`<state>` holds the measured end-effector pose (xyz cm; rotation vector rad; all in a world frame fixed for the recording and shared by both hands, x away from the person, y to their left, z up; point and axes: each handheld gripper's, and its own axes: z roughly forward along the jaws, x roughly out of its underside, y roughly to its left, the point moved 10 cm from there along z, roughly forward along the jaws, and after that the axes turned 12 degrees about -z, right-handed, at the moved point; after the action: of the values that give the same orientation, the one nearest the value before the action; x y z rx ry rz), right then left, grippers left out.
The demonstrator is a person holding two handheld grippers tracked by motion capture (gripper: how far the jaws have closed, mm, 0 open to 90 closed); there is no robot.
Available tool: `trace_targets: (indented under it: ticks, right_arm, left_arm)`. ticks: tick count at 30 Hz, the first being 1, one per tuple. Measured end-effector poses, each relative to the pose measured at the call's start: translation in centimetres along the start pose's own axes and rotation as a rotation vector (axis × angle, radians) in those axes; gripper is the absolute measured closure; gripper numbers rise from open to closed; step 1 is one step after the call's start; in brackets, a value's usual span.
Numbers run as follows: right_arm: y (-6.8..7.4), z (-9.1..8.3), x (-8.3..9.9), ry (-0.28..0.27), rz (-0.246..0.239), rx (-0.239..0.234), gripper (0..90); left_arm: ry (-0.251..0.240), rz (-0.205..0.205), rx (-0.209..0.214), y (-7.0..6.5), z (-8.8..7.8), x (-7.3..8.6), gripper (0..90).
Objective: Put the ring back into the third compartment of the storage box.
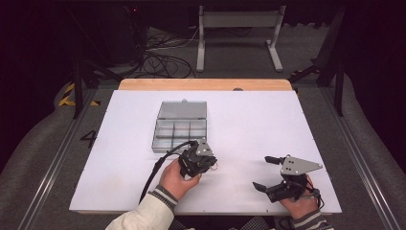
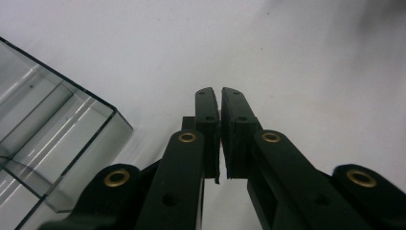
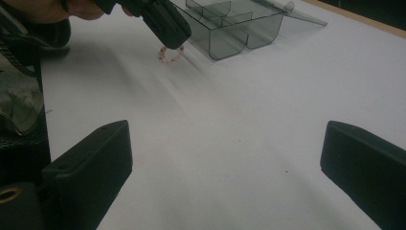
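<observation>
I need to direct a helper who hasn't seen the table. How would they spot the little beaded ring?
On the white table, find the clear compartment box with its lid open. Just beside its near corner, under the left gripper, lies the bead ring: small, pinkish, the sole loose item.

Perhaps "4" on floor [image 1: 89, 138]

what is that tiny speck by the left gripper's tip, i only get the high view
Observer: The right gripper view shows a small ring of pinkish beads just under the tip of the left gripper.
Operator: is it holding the ring
Observer: In the left gripper view its jaws stand almost together, with nothing visible between them. I cannot tell whether the ring is pinched.
Operator: anything in the box
Observer: The near compartments of the clear grey plastic compartment box look empty in the right gripper view.
</observation>
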<state>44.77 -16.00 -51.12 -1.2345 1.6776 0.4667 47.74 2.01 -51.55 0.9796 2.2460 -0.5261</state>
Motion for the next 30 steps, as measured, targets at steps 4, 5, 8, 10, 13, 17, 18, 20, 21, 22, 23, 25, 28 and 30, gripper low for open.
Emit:
trace_targets:
  ticks: [4, 5, 8, 10, 13, 17, 18, 20, 21, 22, 23, 25, 28, 30]
  right_arm:
    - [0.0, 0.0, 0.0, 0.0, -0.001, 0.0, 4.4]
    - [0.0, 0.0, 0.0, 0.0, -0.001, 0.0, 4.4]
    - [0.0, 0.0, 0.0, 0.0, 0.0, 0.0, 4.4]
    - [0.0, 0.0, 0.0, 0.001, 0.0, -0.001, 4.4]
    - [0.0, 0.0, 0.0, 0.001, -0.001, -0.001, 4.4]
    - [0.0, 0.0, 0.0, 0.002, -0.001, -0.001, 4.4]
    - [0.0, 0.0, 0.0, 0.002, -0.001, -0.001, 4.4]
    - [0.0, 0.0, 0.0, 0.001, -0.001, 0.0, 4.4]
    - [0.0, 0.0, 0.0, 0.001, -0.001, 0.0, 4.4]
    - [0.0, 0.0, 0.0, 0.001, -0.001, 0.0, 4.4]
    - [0.0, 0.0, 0.0, 0.002, 0.0, -0.001, 4.4]
    - [0.0, 0.1, 0.0, 0.002, 0.0, -0.001, 4.4]
    - [0.1, 0.1, 0.0, 0.003, 0.0, 0.0, 4.4]
    - [0.0, 0.1, 0.0, 0.002, 0.0, 0.0, 4.4]
  left_arm:
    - [-0.021, -0.002, 0.002, -0.1, -0.7, -0.5, 86.6]
    - [-0.022, -0.001, 0.002, -0.1, -0.8, -0.5, 86.6]
    - [-0.03, -0.004, 0.004, -0.1, -1.1, -0.7, 86.6]
    - [-0.036, -0.004, 0.004, -0.1, -1.3, -0.8, 86.6]
    - [-0.045, -0.007, 0.003, -0.1, -1.5, -1.0, 86.6]
    - [-0.048, -0.004, 0.0, 0.0, -1.9, -1.2, 86.6]
    - [-0.05, -0.001, -0.002, 0.0, -2.0, -1.2, 86.6]
    - [-0.053, 0.002, -0.005, 0.1, -2.1, -1.3, 86.6]
    - [-0.054, 0.001, -0.006, 0.1, -2.2, -1.4, 86.6]
    - [-0.058, 0.001, -0.007, 0.1, -2.2, -1.4, 86.6]
    - [-0.056, -0.001, -0.007, 0.2, -2.3, -1.4, 86.5]
    - [-0.058, -0.002, -0.01, 0.3, -2.4, -1.5, 86.6]
    - [-0.056, 0.0, -0.017, 0.4, -2.5, -1.7, 86.6]
    - [-0.057, 0.006, -0.029, 0.5, -2.7, -1.9, 86.5]
